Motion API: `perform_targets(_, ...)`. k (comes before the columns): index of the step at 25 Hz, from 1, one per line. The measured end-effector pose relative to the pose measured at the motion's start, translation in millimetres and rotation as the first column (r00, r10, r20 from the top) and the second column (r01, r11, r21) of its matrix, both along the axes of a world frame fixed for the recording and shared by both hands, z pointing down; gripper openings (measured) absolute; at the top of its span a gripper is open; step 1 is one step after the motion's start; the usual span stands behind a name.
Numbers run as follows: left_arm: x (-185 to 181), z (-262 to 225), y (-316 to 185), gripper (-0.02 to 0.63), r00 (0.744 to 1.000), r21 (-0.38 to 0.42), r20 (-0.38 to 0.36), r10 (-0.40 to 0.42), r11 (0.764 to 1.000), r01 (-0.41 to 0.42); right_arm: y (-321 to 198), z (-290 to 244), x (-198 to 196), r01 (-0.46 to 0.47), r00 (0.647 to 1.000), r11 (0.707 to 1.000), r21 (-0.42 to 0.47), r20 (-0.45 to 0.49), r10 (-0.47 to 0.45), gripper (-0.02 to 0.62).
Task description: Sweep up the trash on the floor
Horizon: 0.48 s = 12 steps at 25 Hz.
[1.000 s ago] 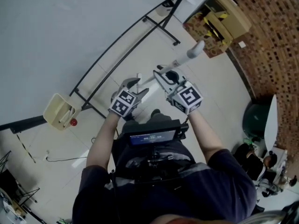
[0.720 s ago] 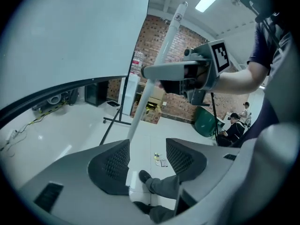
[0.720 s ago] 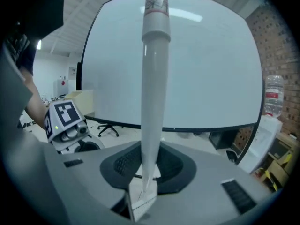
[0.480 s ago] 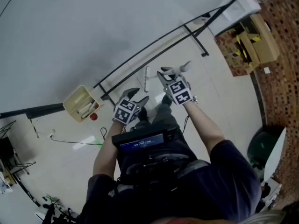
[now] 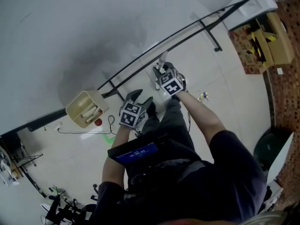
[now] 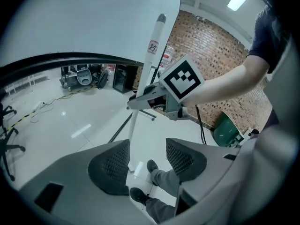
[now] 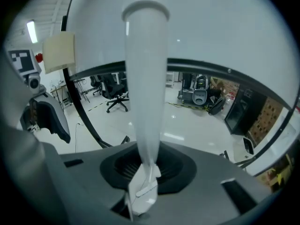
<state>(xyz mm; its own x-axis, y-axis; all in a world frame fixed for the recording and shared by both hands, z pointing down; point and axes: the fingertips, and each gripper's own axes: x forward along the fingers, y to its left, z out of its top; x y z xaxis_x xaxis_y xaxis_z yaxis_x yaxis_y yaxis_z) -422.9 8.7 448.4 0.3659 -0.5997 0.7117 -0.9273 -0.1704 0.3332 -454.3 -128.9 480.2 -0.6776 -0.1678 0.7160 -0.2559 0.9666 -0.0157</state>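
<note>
A screen (image 5: 136,152) hangs at the person's chest. Just ahead, the left gripper (image 5: 141,100) holds its jaws apart with nothing gripped (only shoes (image 6: 152,166) and floor (image 5: 225,93) show through the gap). A little further out, the right gripper (image 5: 161,72) is clamped on the white handle (image 7: 145,102), which rises straight out from between its pads. On the tiles to its right lie small yellowish bits (image 5: 203,96). Left of the left gripper stands a beige bin (image 5: 86,108), with a red ball (image 5: 97,122) just beside it. Beyond both runs a black rail (image 5: 159,45).
</note>
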Motion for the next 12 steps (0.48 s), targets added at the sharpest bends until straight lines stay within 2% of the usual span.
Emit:
perform_targets(5,-2.0,-6.0,-6.9,0.236,1.0,0.022,0.027,-0.013,1.0,0.012,14.3,43.7,-7.2,0.116,0.989,0.993,0.001,-0.094,-0.116,0.098)
perform_targets(8,-5.7,-12.9,-9.2,0.236,0.998,0.041,0.056,-0.013,0.999,0.011,21.7,53.2,-19.4,0.147,0.987,0.989,-0.01,-0.06,-0.147,0.098)
perform_targets(12,-16.2,-39.1,-27.3,0.236,0.993,0.154,0.108,-0.053,0.987,0.036,21.0,53.9,-47.4,0.135,0.991,0.99,-0.048,0.005,-0.135,0.101)
